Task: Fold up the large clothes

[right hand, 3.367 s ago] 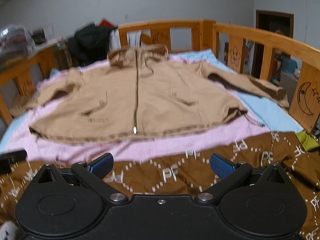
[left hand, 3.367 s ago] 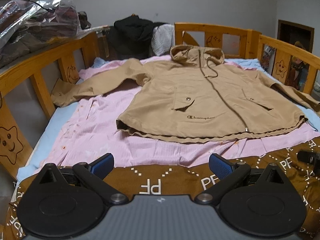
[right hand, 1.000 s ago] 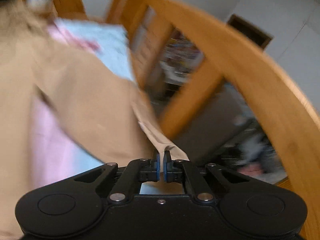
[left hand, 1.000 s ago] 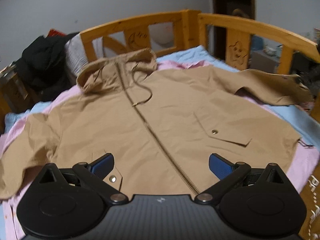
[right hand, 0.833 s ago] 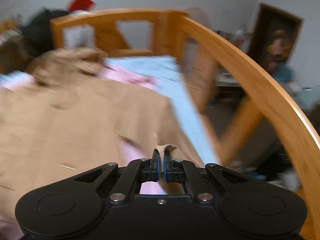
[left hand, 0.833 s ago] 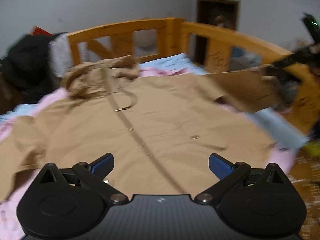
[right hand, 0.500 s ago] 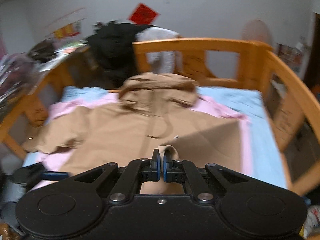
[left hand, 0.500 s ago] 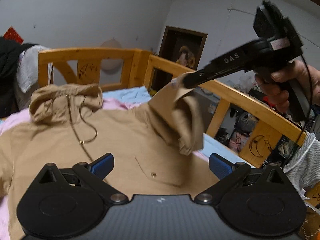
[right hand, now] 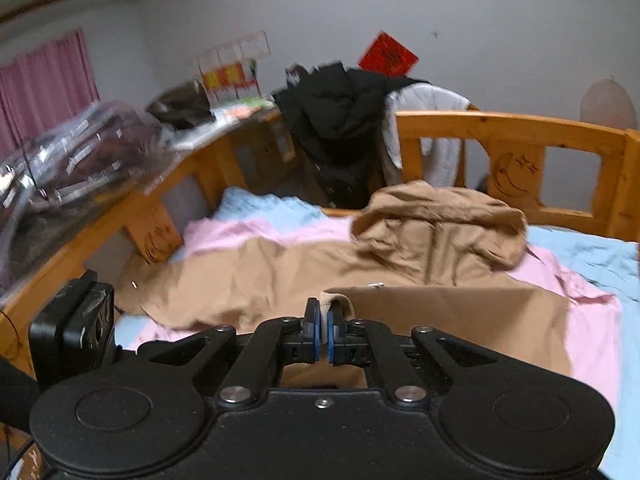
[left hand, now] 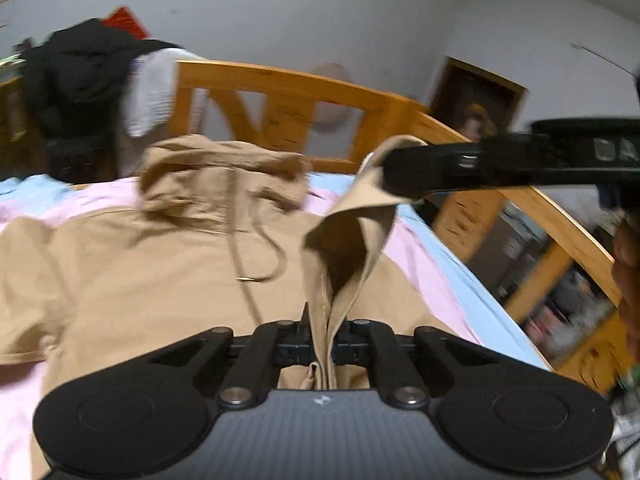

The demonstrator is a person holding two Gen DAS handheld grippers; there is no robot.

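A tan hooded cotton jacket [left hand: 132, 264] lies face-up on a pink sheet [left hand: 20, 384] spread over the wooden-railed bed [left hand: 280, 80], its hood toward the headboard; spread flat like this, the body stays anchored while a sleeve is carried over it for the fold. On the left, a heap of black and white clothes [left hand: 80, 80] hangs on the rail, clear of the work.

The left gripper [left hand: 320, 344] points down over the jacket's front, its jaws clamped on the sleeve [left hand: 344, 248] partway along, with a band of tan cloth passing between them. That grip probably steadies the sleeve's middle so it does not sag.

Further right, the right gripper [left hand: 390, 176] reaches in level from the bed's right side and carries the cuff end above the chest. In its own view its jaws are opening, a narrow gap showing between the blue pads [right hand: 314, 334], while the cuff fold [right hand: 338, 304] lies at the tips.
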